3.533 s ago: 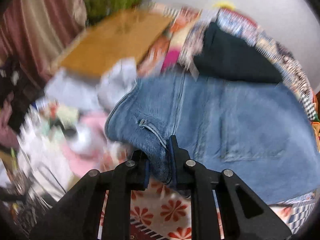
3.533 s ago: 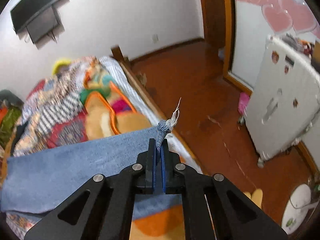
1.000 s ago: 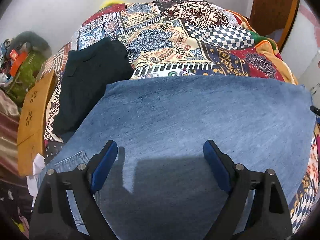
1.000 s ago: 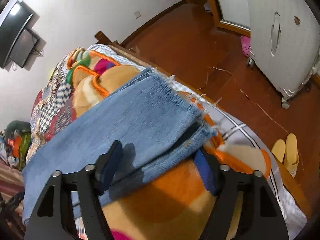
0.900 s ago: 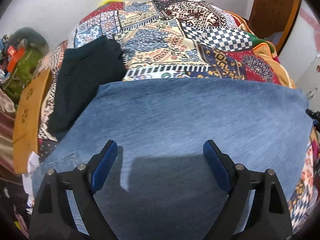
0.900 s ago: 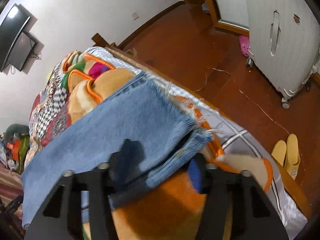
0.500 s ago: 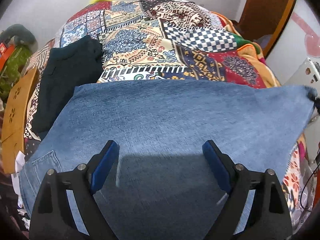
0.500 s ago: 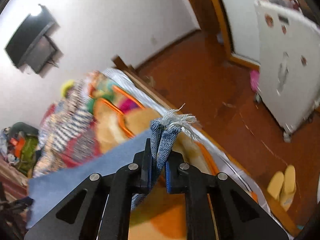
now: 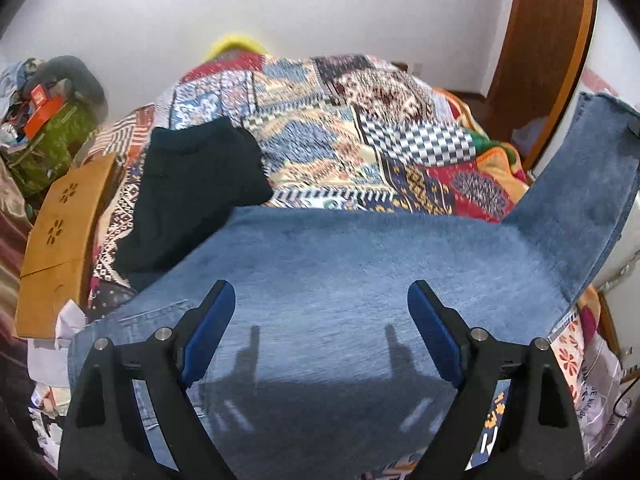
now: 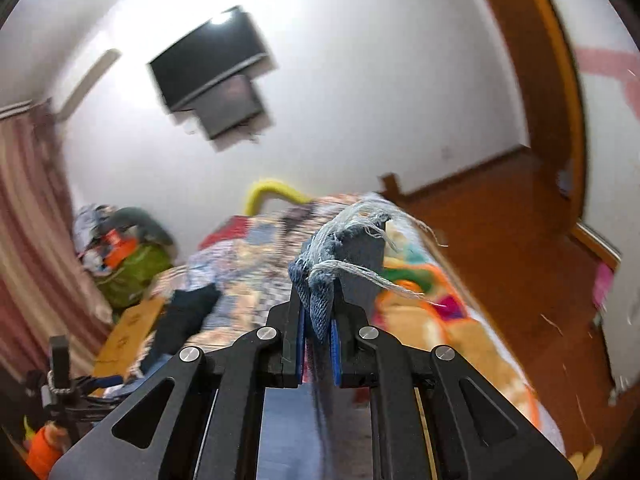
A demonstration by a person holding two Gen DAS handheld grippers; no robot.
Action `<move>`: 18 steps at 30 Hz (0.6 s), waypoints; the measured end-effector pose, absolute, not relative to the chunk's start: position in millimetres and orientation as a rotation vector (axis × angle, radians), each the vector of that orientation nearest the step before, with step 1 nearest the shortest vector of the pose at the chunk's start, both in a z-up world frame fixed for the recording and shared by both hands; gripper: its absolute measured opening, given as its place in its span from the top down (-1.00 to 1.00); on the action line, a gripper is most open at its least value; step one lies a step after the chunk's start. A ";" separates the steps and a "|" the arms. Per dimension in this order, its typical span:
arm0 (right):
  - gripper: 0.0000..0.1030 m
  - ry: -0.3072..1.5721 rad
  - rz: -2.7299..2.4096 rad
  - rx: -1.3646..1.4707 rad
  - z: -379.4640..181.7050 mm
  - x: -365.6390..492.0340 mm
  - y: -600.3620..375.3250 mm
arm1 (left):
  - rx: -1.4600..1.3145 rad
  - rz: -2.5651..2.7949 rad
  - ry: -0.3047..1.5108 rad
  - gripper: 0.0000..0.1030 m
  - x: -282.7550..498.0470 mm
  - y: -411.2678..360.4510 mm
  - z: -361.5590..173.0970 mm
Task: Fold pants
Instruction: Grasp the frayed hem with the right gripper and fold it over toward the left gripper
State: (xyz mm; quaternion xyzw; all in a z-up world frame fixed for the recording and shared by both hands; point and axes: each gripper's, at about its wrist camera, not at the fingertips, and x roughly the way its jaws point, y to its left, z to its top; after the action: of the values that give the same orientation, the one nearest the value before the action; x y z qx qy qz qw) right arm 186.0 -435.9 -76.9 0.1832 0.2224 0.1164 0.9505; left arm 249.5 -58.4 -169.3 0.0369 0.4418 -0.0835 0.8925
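Observation:
Blue jeans (image 9: 360, 280) lie across the patchwork bedspread (image 9: 360, 120). In the left wrist view my left gripper (image 9: 322, 324) is open and empty, its blue pads spread wide just above the denim near the waist end. The leg end of the jeans (image 9: 592, 200) is lifted up at the right edge. In the right wrist view my right gripper (image 10: 316, 324) is shut on the frayed hem (image 10: 340, 252) of the jeans and holds it raised above the bed.
A folded black garment (image 9: 192, 192) lies on the bed left of the jeans. A wooden board (image 9: 60, 232) and piled clutter (image 9: 44, 120) stand at the left. The wooden floor (image 10: 520, 240) and a door frame (image 9: 540, 60) lie to the right.
My right gripper closed on the hem of the jeans and lifted it up off the bed. My left gripper stayed open over the denim.

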 end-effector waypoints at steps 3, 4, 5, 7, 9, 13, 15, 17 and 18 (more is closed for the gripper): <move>0.83 0.443 0.312 0.345 -68.5 192.9 -399.3 | 0.034 -0.170 0.882 -0.72 242.3 -41.8 -159.6; 0.83 0.445 0.334 0.338 -68.1 196.3 -387.5 | 0.024 -0.169 0.874 -0.72 240.5 -37.1 -158.0; 0.83 0.451 0.362 0.328 -68.7 199.0 -374.6 | 0.012 -0.167 0.866 -0.72 238.0 -30.9 -156.3; 0.83 0.465 0.410 0.312 -71.3 203.9 -350.3 | -0.002 -0.158 0.856 -0.72 232.8 -19.0 -155.3; 0.83 0.493 0.463 0.293 -77.5 208.6 -324.7 | -0.010 -0.144 0.853 -0.72 228.9 -9.4 -156.3; 0.83 0.583 0.557 0.234 -99.2 216.8 -273.7 | -0.046 -0.125 0.859 -0.72 219.7 10.1 -162.0; 0.83 0.639 0.604 0.207 -116.5 220.0 -250.4 | -0.061 -0.111 0.867 -0.72 215.7 17.3 -165.9; 0.83 0.712 0.645 0.182 -141.7 220.4 -230.5 | -0.064 -0.099 0.877 -0.72 211.6 23.8 -170.4; 0.83 0.748 0.662 0.176 -152.5 221.9 -223.0 | -0.065 -0.096 0.880 -0.73 210.2 25.8 -171.6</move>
State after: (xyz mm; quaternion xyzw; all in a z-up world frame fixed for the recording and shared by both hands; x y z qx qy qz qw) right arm 221.9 -223.0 -152.5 0.0843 0.3582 0.3169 0.8742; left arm 210.2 25.8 -171.6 -0.0314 0.4258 -0.0463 0.9031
